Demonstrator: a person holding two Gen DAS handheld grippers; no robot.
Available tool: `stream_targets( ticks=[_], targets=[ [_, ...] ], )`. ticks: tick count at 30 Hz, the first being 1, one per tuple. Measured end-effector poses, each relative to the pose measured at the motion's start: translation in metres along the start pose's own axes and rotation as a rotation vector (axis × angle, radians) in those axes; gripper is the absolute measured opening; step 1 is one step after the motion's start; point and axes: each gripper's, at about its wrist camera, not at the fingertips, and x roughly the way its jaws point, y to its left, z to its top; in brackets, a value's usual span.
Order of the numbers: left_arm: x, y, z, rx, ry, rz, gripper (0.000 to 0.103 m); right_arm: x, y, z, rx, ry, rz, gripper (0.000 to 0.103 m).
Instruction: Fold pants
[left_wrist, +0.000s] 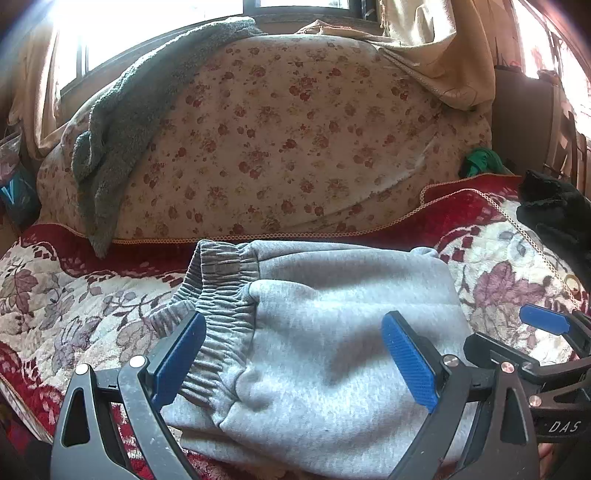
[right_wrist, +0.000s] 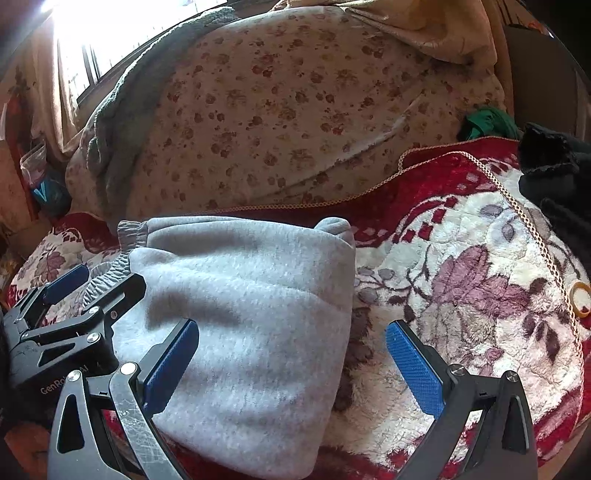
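The light grey sweatpants (left_wrist: 332, 332) lie folded in a thick bundle on the red and cream floral blanket (left_wrist: 66, 295), with the ribbed elastic waistband (left_wrist: 221, 295) at the left. My left gripper (left_wrist: 293, 332) is open just above the bundle's near part and holds nothing. In the right wrist view the pants (right_wrist: 243, 314) lie left of centre. My right gripper (right_wrist: 291, 343) is open over the bundle's right folded edge, empty. The left gripper (right_wrist: 74, 295) shows there at the left edge, and the right gripper's blue pad (left_wrist: 543, 319) shows at the right of the left wrist view.
A large floral-covered cushion (left_wrist: 288, 140) stands behind the pants, with a grey fuzzy cloth (left_wrist: 122, 122) draped on it. Black fabric (left_wrist: 557, 210) and a green item (left_wrist: 480, 162) lie at the right. A tape ring (right_wrist: 580, 293) lies on the blanket.
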Motion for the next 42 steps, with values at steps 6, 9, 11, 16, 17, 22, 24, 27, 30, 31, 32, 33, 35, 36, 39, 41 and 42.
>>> stream_targets(
  ticks=[6, 9, 11, 16, 17, 22, 24, 27, 30, 31, 32, 33, 35, 36, 39, 41, 42],
  targets=[
    [-0.0004, 0.0003, -0.0001, 0.002, 0.001, 0.0, 0.096, 0.0014, 0.003, -0.0003, -0.021, -0.004, -0.007, 0.103],
    [-0.0004, 0.0007, -0.0005, 0.001, 0.002, -0.002, 0.096, 0.0018, 0.0017, 0.0005, -0.022, -0.003, -0.008, 0.103],
    [-0.0002, 0.0008, -0.0004, 0.004, 0.003, -0.002, 0.096, 0.0017, 0.0021, 0.0004, -0.019, -0.005, -0.009, 0.103],
    [0.0004, 0.0003, -0.0012, 0.006, 0.007, -0.002, 0.096, 0.0046, 0.0013, 0.0005, -0.018, 0.008, -0.01, 0.103],
    [0.0003, 0.0004, -0.0012, 0.005, 0.007, -0.003, 0.096, 0.0047, 0.0013, 0.0003, -0.018, 0.008, -0.008, 0.103],
    [0.0002, 0.0011, -0.0014, 0.007, 0.007, -0.004, 0.096, 0.0045, 0.0015, 0.0004, -0.016, 0.007, -0.006, 0.103],
    [0.0002, 0.001, -0.0014, 0.008, 0.006, -0.004, 0.096, 0.0049, 0.0011, 0.0005, -0.013, 0.008, -0.005, 0.103],
    [0.0005, 0.0005, -0.001, 0.006, 0.007, -0.002, 0.096, 0.0051, 0.0009, 0.0005, -0.011, 0.009, -0.004, 0.103],
    [0.0009, 0.0005, -0.0013, 0.006, 0.009, -0.004, 0.096, 0.0048, 0.002, -0.0006, -0.017, 0.006, -0.005, 0.103],
    [0.0011, 0.0004, -0.0019, 0.007, 0.009, -0.004, 0.096, 0.0053, 0.0024, -0.0002, -0.018, 0.007, -0.006, 0.103],
    [0.0011, 0.0004, -0.0025, 0.008, 0.009, -0.003, 0.096, 0.0055, 0.0028, 0.0, -0.02, 0.007, -0.005, 0.103],
    [0.0013, 0.0003, -0.0024, 0.006, 0.009, -0.003, 0.096, 0.0057, 0.0025, 0.0001, -0.02, 0.006, -0.004, 0.103],
    [0.0016, 0.0005, -0.0021, 0.006, 0.01, -0.005, 0.096, 0.0058, 0.0025, 0.0005, -0.018, 0.005, -0.004, 0.103],
    [0.0016, 0.0005, -0.0021, 0.007, 0.01, -0.004, 0.096, 0.0061, 0.0025, 0.0006, -0.019, 0.006, -0.004, 0.103],
    [0.0016, 0.0008, -0.0019, 0.006, 0.01, -0.004, 0.096, 0.0068, 0.0026, 0.0006, -0.013, 0.011, -0.005, 0.103],
    [0.0014, 0.0012, -0.002, 0.006, 0.009, -0.004, 0.096, 0.0068, 0.0029, 0.0001, -0.01, 0.013, -0.007, 0.103],
    [0.0012, 0.0017, -0.0021, 0.007, 0.009, -0.006, 0.096, 0.007, 0.003, 0.0001, -0.011, 0.013, -0.007, 0.103]
  ],
)
